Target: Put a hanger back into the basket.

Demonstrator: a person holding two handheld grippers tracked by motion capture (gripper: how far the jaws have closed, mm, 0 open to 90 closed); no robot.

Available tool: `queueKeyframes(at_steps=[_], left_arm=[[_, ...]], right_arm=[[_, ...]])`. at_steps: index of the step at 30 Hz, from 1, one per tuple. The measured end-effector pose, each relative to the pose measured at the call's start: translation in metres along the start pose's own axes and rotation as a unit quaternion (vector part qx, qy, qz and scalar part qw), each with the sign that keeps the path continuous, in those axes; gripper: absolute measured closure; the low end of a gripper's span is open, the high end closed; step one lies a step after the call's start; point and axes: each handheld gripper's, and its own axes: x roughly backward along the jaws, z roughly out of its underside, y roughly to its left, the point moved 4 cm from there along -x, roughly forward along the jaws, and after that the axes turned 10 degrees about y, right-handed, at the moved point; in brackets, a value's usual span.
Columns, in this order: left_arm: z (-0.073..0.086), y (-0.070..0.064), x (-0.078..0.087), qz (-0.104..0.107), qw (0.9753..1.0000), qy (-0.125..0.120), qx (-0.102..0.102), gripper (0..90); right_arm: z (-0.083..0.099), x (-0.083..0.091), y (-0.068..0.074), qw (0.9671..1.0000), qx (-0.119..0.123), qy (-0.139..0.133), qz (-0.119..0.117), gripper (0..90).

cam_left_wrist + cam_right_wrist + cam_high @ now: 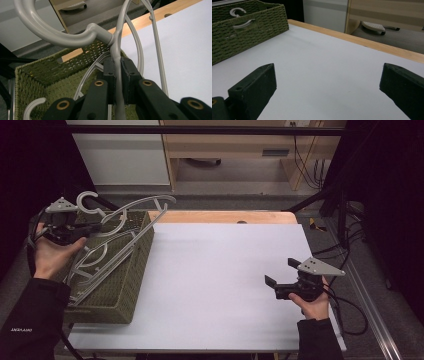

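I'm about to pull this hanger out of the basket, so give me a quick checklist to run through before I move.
1. Left claw shut on the grey hanger, just below its hook: ok.
2. Grip centred in the pads, hanger's neck running straight between the jaws: ok.
3. Lifted hanger free of the other hangers in the green basket: cannot tell, their arms overlap in the high view.
4. Right claw open and holding nothing: ok.
5. White tabletop bare for setting the hanger down: ok.
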Motion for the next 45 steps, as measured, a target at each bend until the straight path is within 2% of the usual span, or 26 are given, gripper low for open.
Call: queueKeyframes(at_steps=[3, 5, 14, 19, 22, 27, 29, 33, 36, 37, 39, 42, 45], left_arm=[[0.004, 0.007, -0.003, 0.001, 1.0, 0.001, 0.001, 82.8], [0.012, 0.018, -0.005, 0.0, 1.0, -0.003, 0.006, 82.8], [0.037, 0.042, 0.0, -0.006, 0.9999, -0.008, 0.012, 82.7], [0.051, 0.058, 0.003, -0.016, 0.9996, -0.007, 0.02, 82.7], [0.055, 0.062, 0.003, -0.019, 0.9996, -0.006, 0.02, 82.7], [0.062, 0.073, 0.006, -0.035, 0.9993, 0.002, 0.015, 82.7], [0.065, 0.075, 0.006, -0.037, 0.9992, 0.001, 0.016, 82.7], [0.068, 0.077, 0.003, -0.035, 0.9993, 0.013, 0.006, 82.7], [0.068, 0.075, -0.001, -0.041, 0.9989, 0.021, -0.002, 82.7], [0.067, 0.074, -0.004, -0.049, 0.9983, 0.03, -0.014, 82.7], [0.067, 0.073, -0.005, -0.05, 0.998, 0.035, -0.016, 82.7], [0.067, 0.072, -0.014, -0.066, 0.9961, 0.052, -0.026, 82.7], [0.069, 0.071, -0.021, -0.065, 0.9959, 0.056, -0.027, 82.7]], right_arm=[[0.0, 0.0, -0.001, 1.0, 0.0, 0.0, -0.001, 1.0], [0.001, 0.0, -0.002, 1.0, -0.002, 0.001, 0.001, 1.0], [0.001, -0.002, -0.002, 1.0, -0.002, 0.004, 0.002, 1.0], [0.002, -0.003, -0.002, 1.0, -0.004, 0.007, 0.004, 1.0], [0.002, -0.004, -0.002, 1.0, -0.003, 0.008, 0.004, 1.0], [0.002, -0.005, -0.002, 0.9999, -0.002, 0.01, 0.005, 1.0], [0.002, -0.005, -0.002, 0.9999, -0.001, 0.01, 0.005, 1.0], [0.002, -0.005, -0.002, 0.9999, -0.002, 0.011, 0.005, 1.0], [0.003, -0.005, -0.002, 0.9999, -0.002, 0.011, 0.006, 1.0], [0.003, -0.005, -0.002, 0.9999, -0.002, 0.011, 0.005, 1.0], [0.003, -0.005, -0.002, 0.9999, -0.001, 0.012, 0.005, 1.0], [0.003, -0.006, -0.002, 0.9999, 0.0, 0.013, 0.005, 1.0], [0.003, -0.006, -0.002, 0.9999, 0.0, 0.013, 0.005, 1.0]])
